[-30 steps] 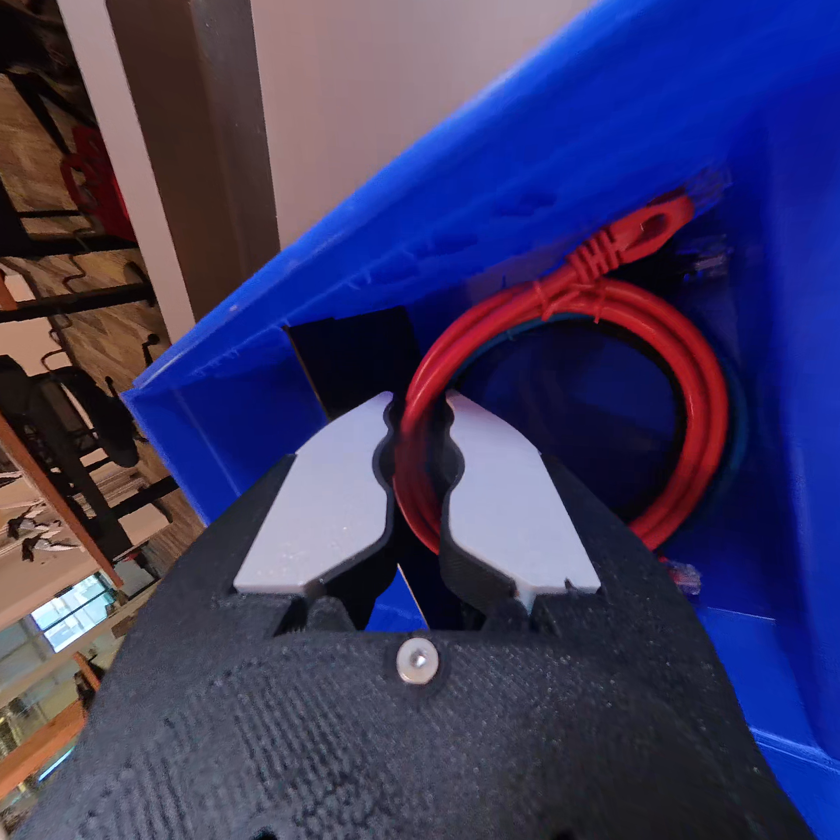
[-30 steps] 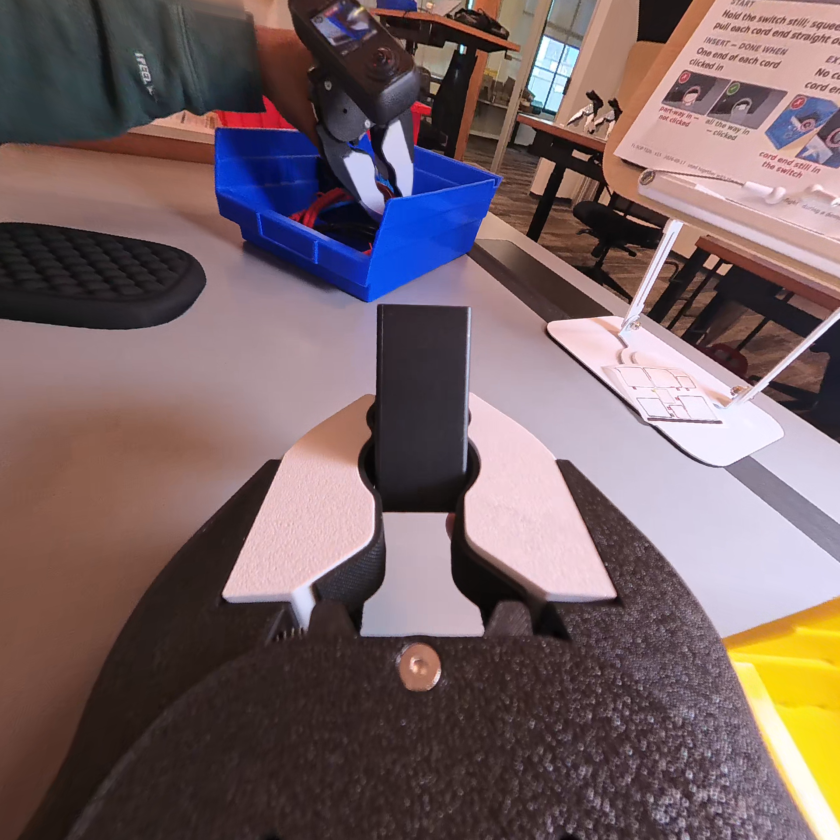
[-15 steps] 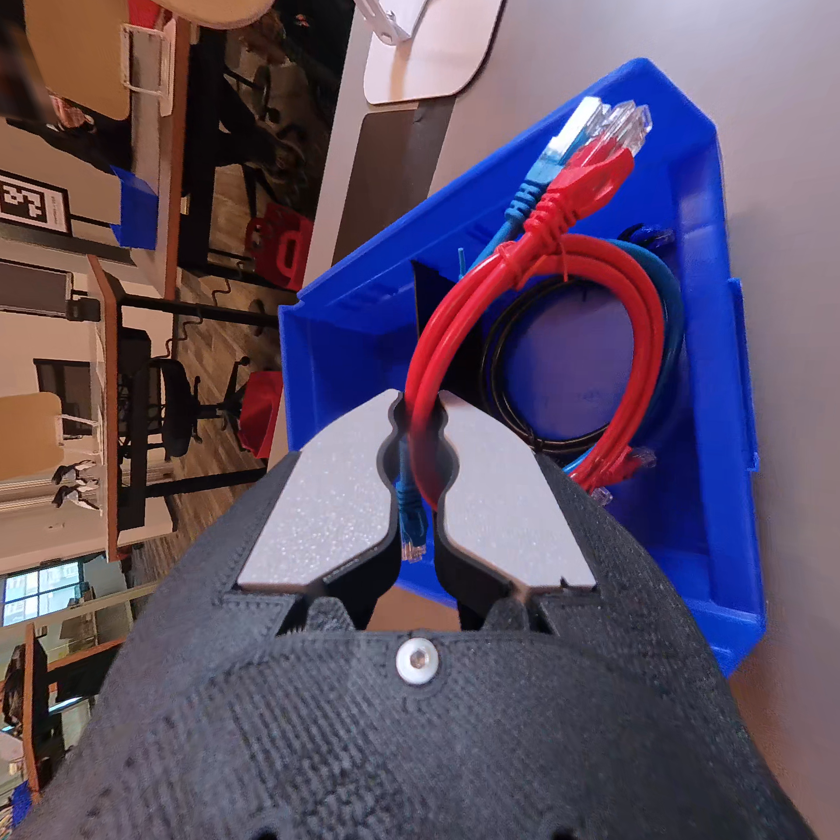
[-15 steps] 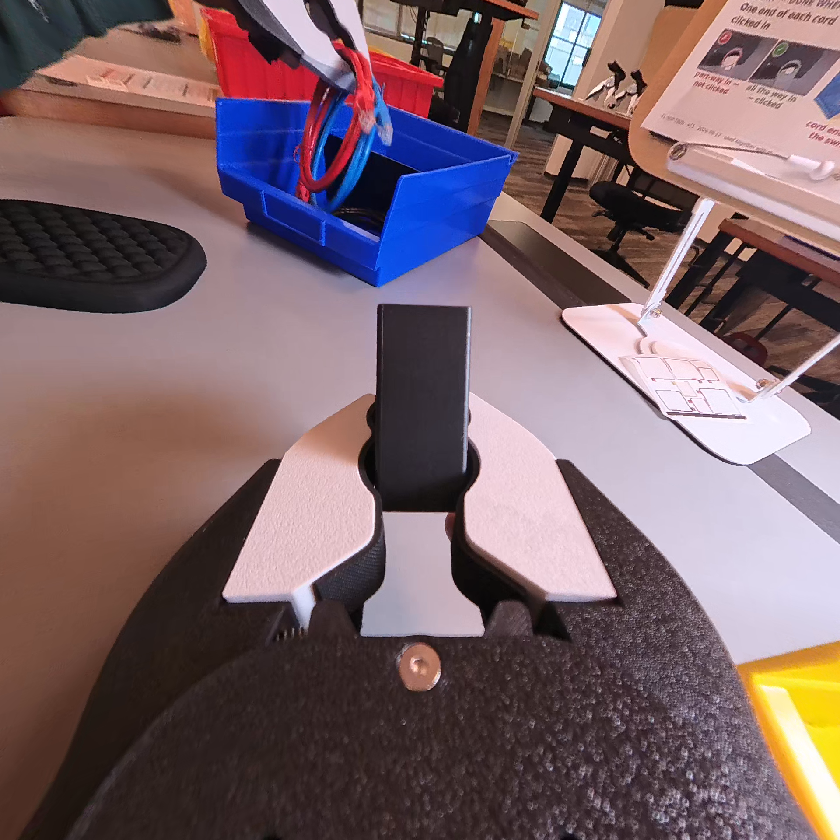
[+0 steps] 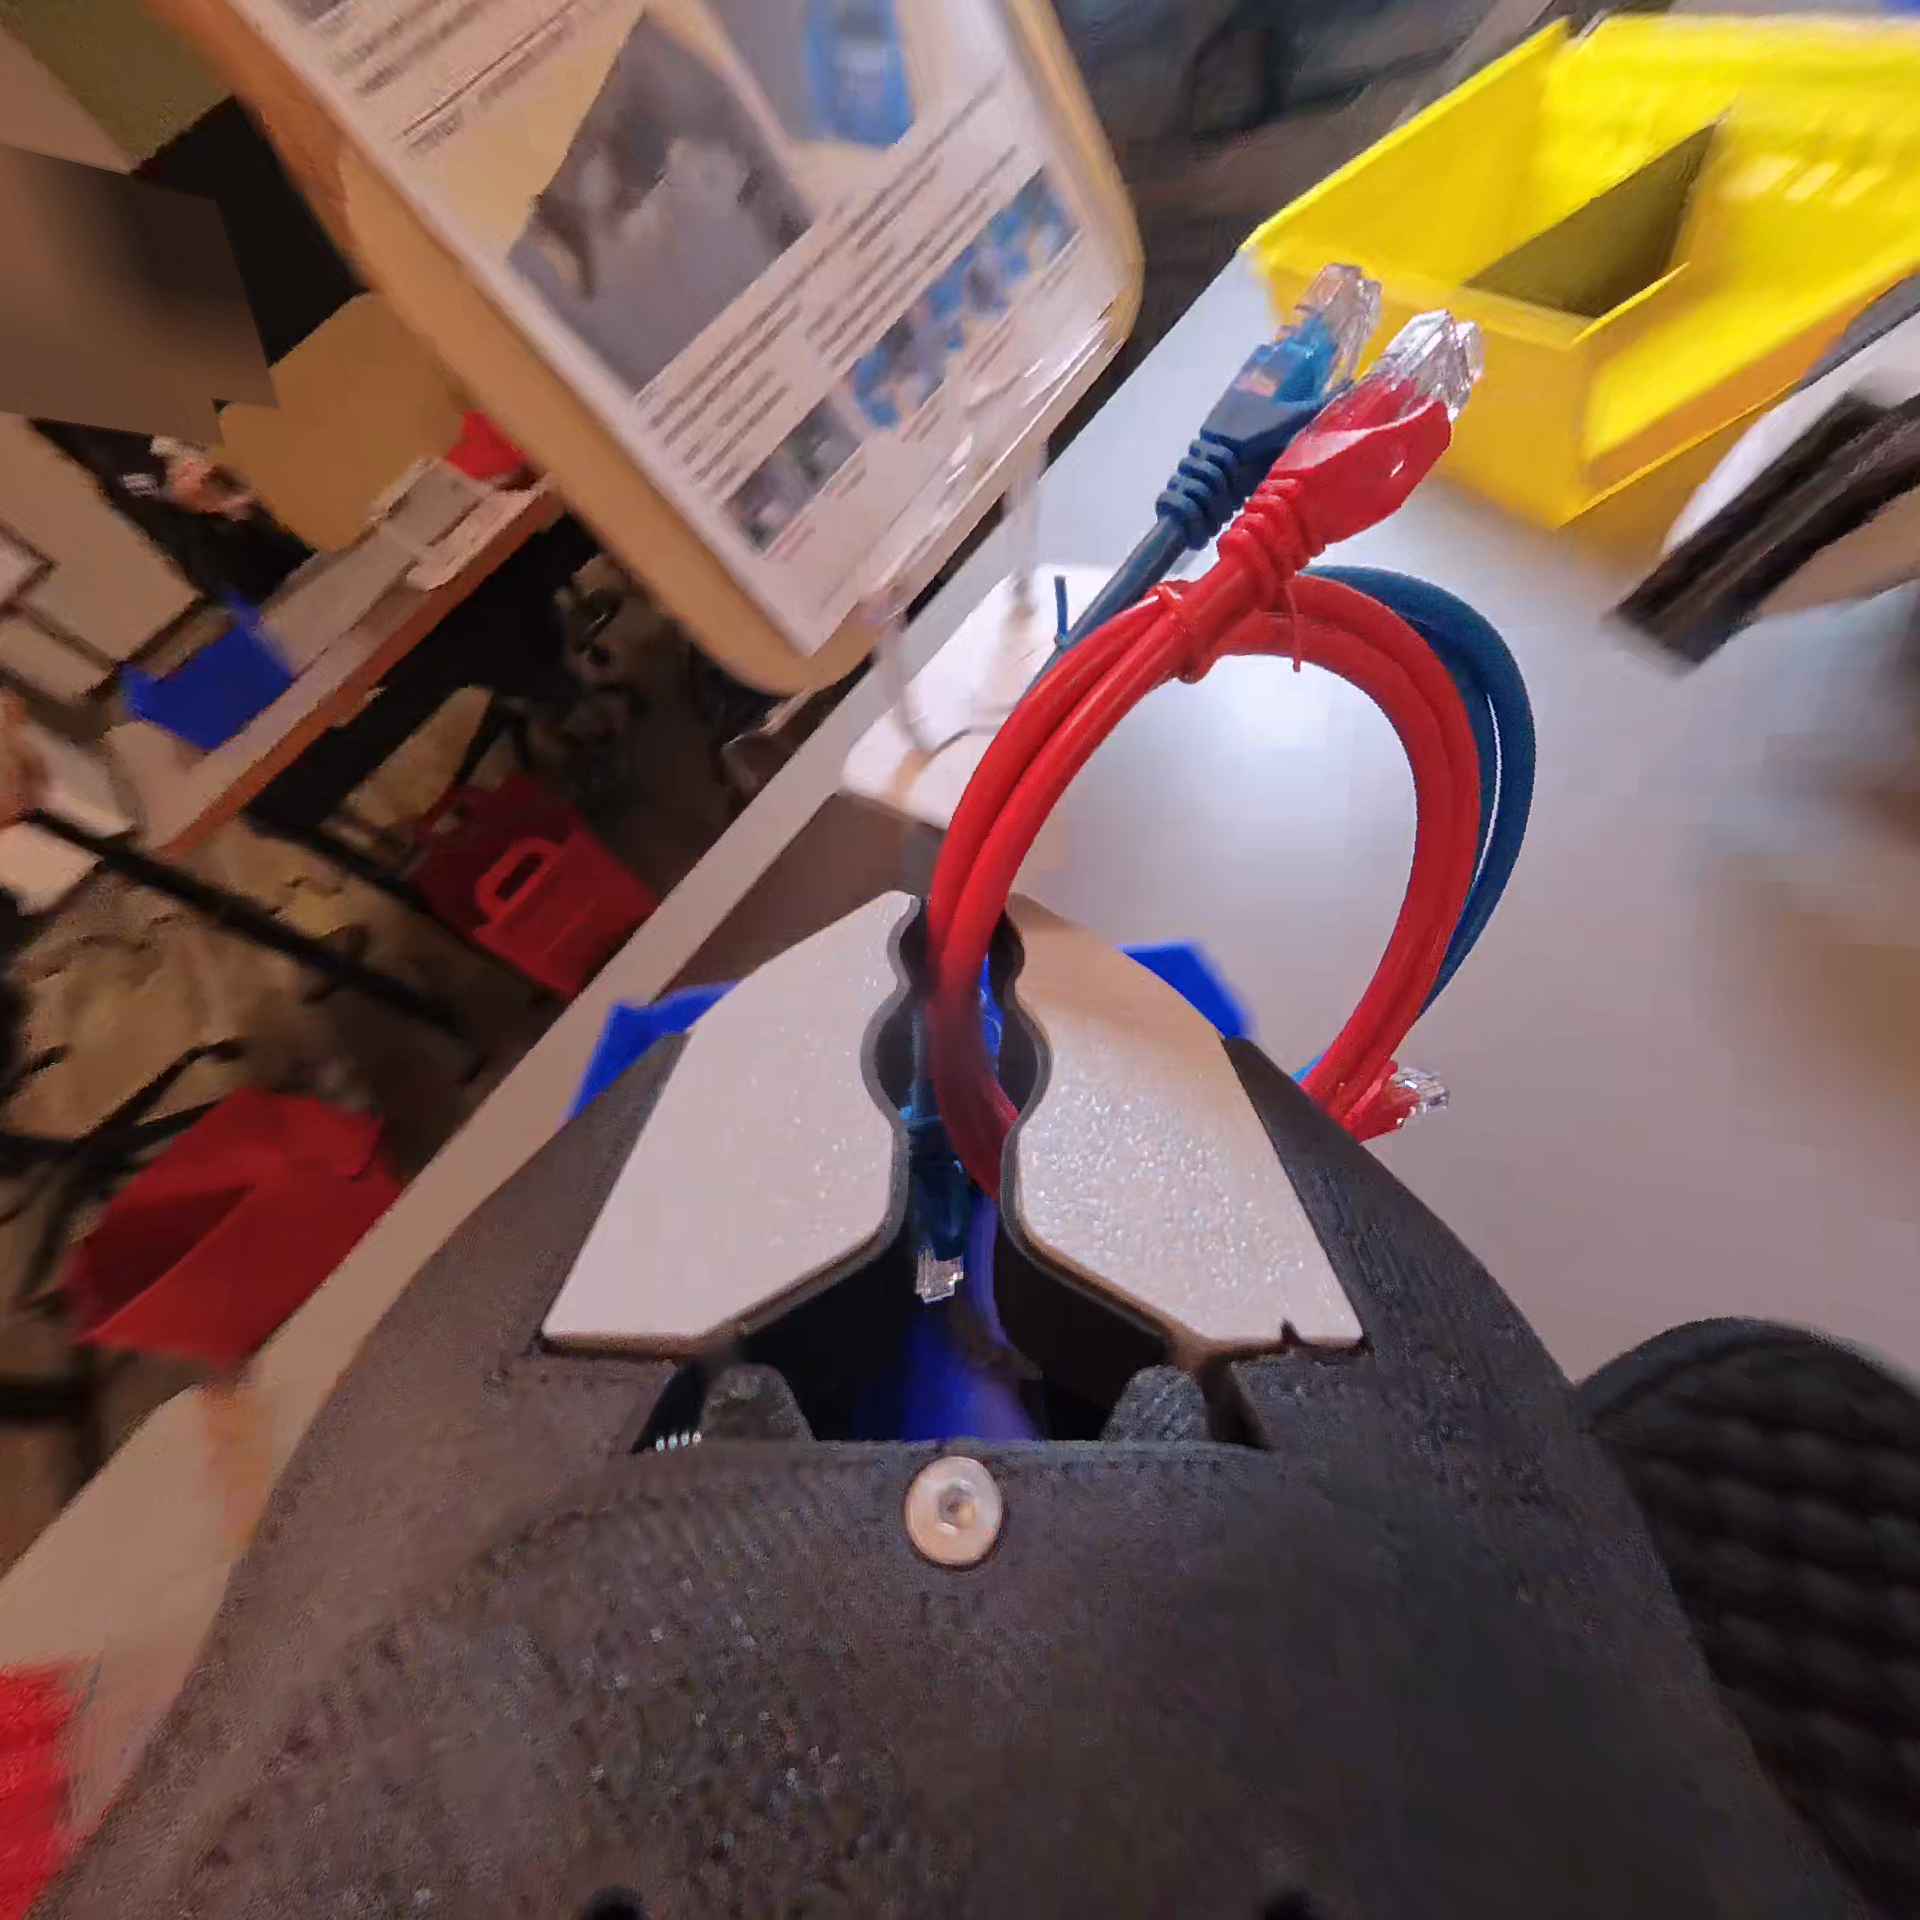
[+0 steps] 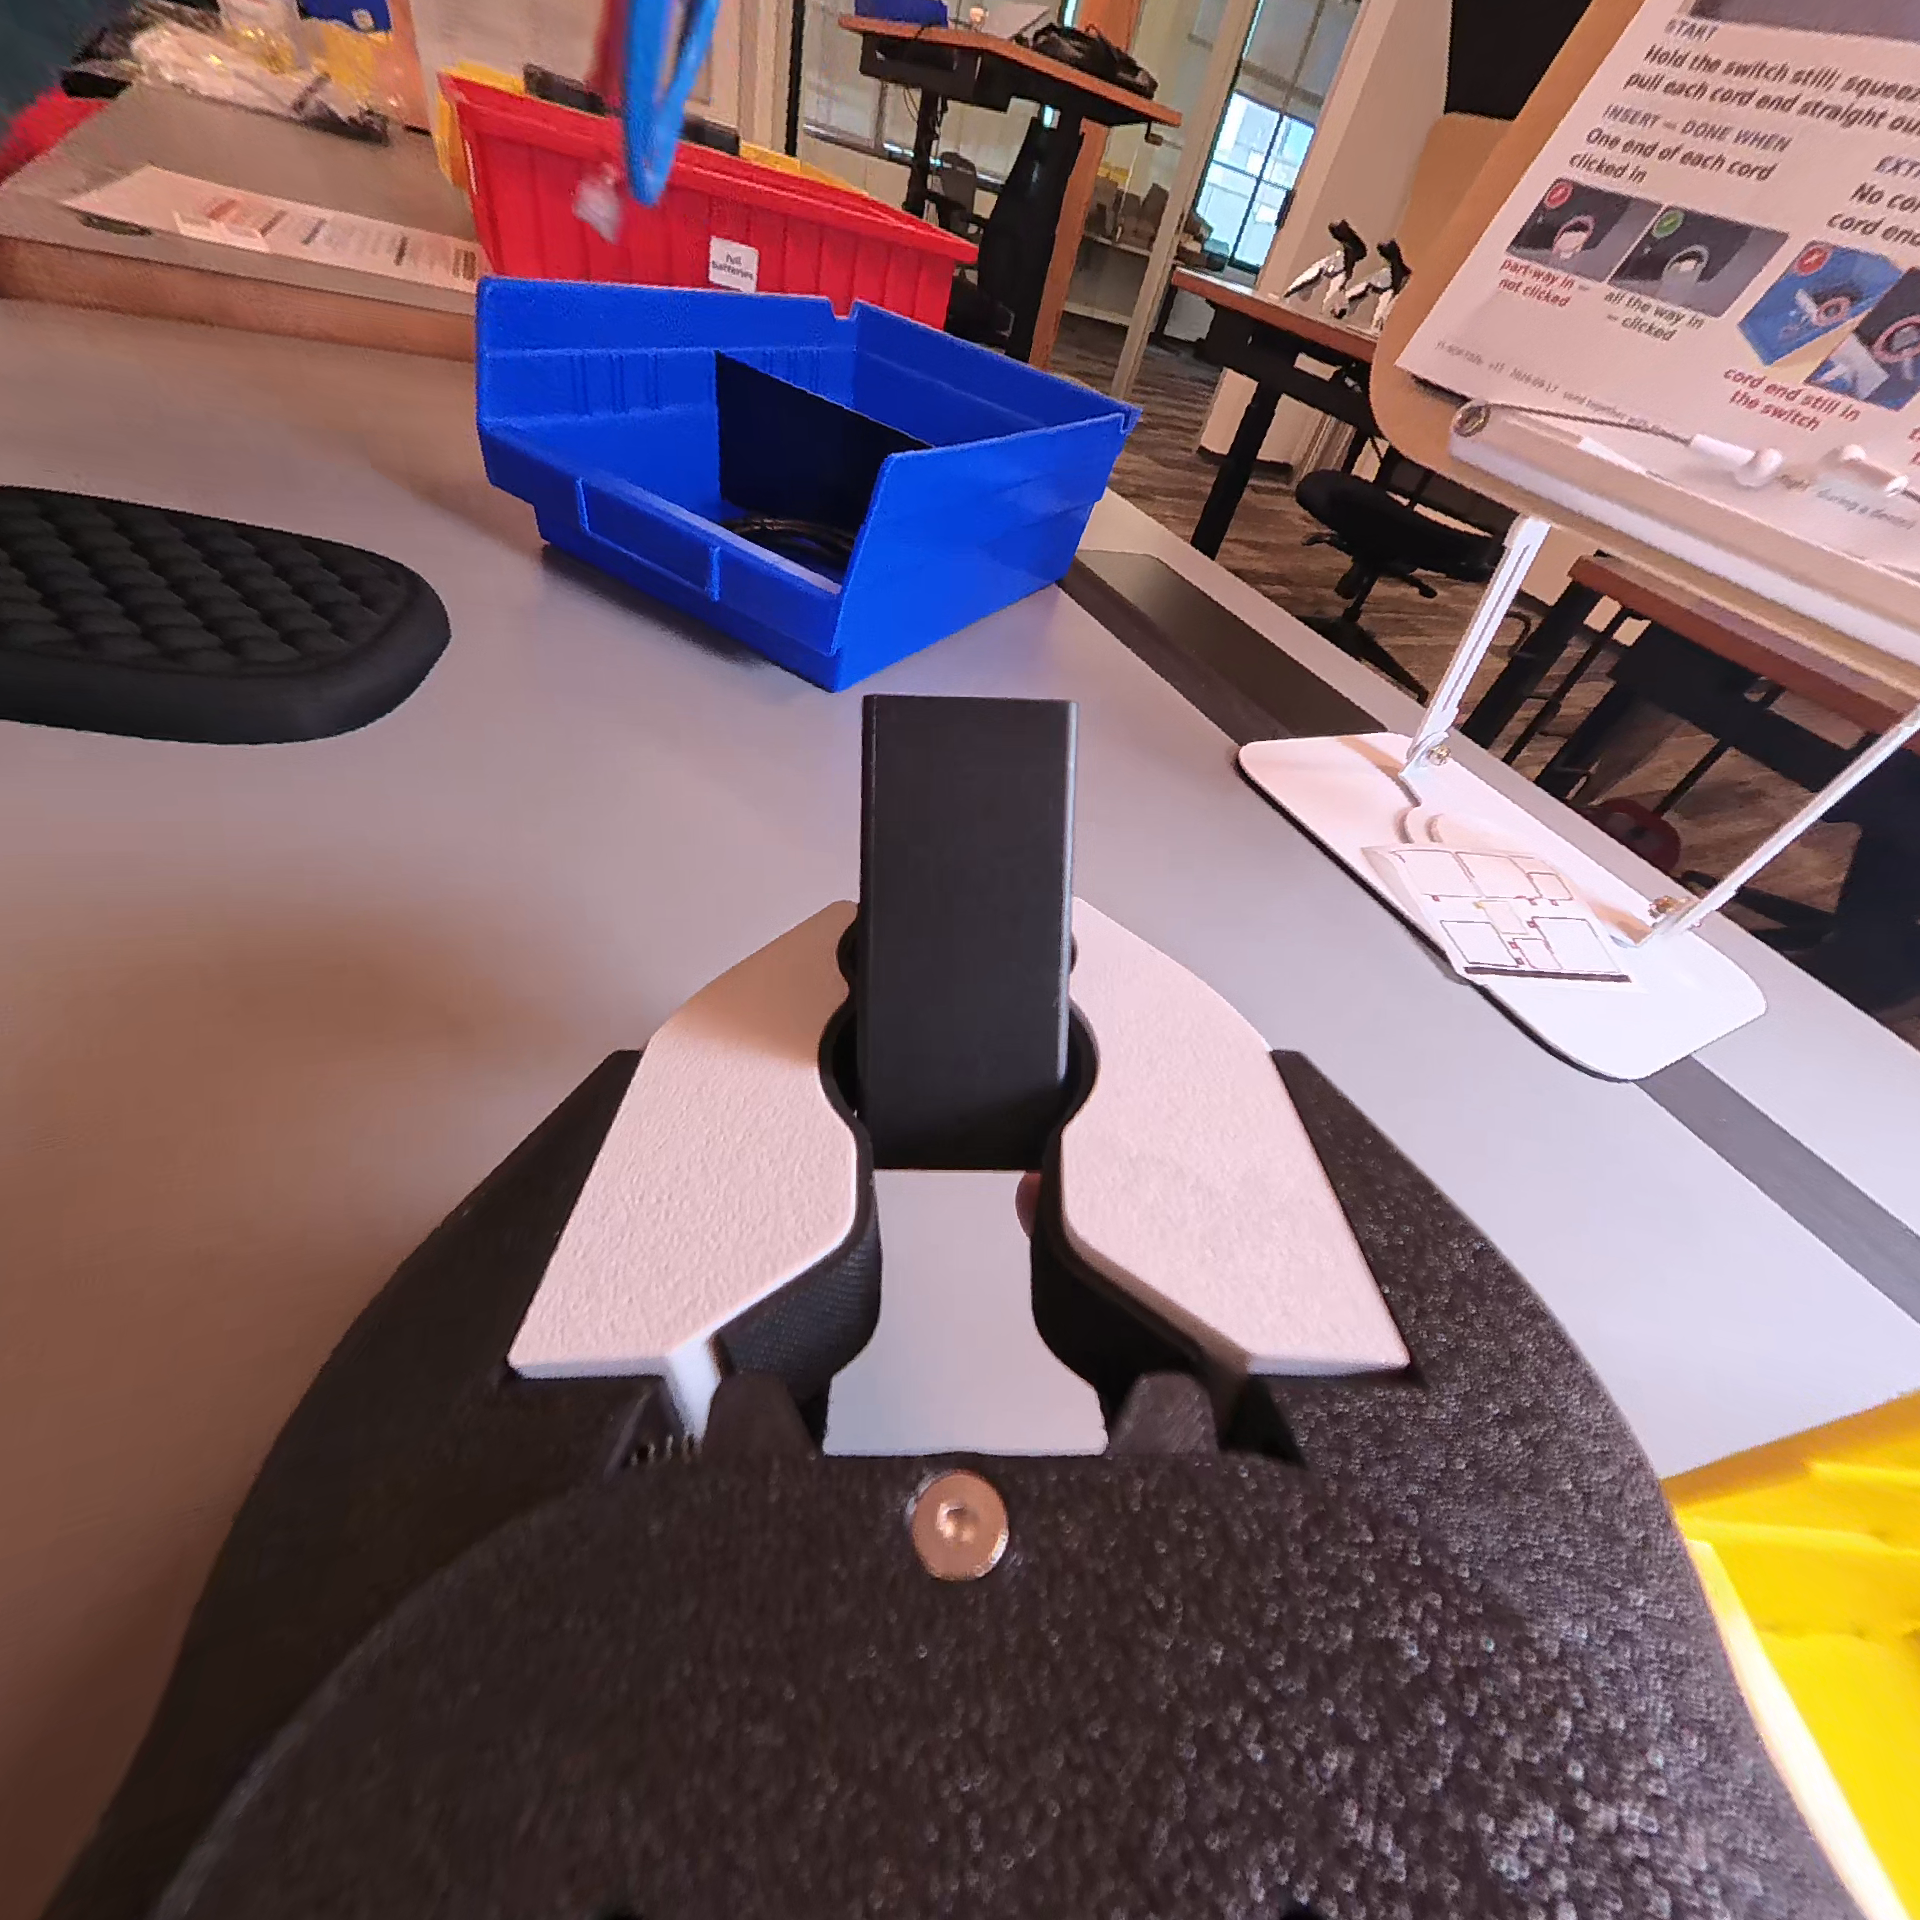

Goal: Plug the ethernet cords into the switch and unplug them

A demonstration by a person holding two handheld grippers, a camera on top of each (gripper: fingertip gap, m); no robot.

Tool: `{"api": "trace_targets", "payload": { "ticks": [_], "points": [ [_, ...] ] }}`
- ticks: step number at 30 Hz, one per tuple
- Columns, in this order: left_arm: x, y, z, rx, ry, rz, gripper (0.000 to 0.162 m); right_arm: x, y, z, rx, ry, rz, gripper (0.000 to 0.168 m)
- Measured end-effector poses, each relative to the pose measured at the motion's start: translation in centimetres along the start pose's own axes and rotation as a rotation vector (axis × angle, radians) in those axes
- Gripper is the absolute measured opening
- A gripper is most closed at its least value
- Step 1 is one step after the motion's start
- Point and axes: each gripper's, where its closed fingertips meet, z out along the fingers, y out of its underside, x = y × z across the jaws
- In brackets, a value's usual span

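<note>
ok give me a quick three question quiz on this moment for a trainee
1. True or false: the left hand-held gripper is shut on coiled cords.
2. Which cord colours does it hold? A) red and blue B) green and white C) black only
3. Fill in: the right hand-held gripper grips a black ____.

Key: 1 true; 2 A; 3 switch. The blue bin sits on the table beyond it, a black cord left inside.
</note>
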Motion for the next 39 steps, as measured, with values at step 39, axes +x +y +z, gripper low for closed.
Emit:
{"api": "trace_targets", "payload": {
  "ticks": [39],
  "points": [
    [26.5, 5.8, 14.0, -0.120, 0.666, -0.018, 0.020, 1.2, -1.1, -1.1, 0.011, 0.086, -0.151, 0.030]
  ]
}}
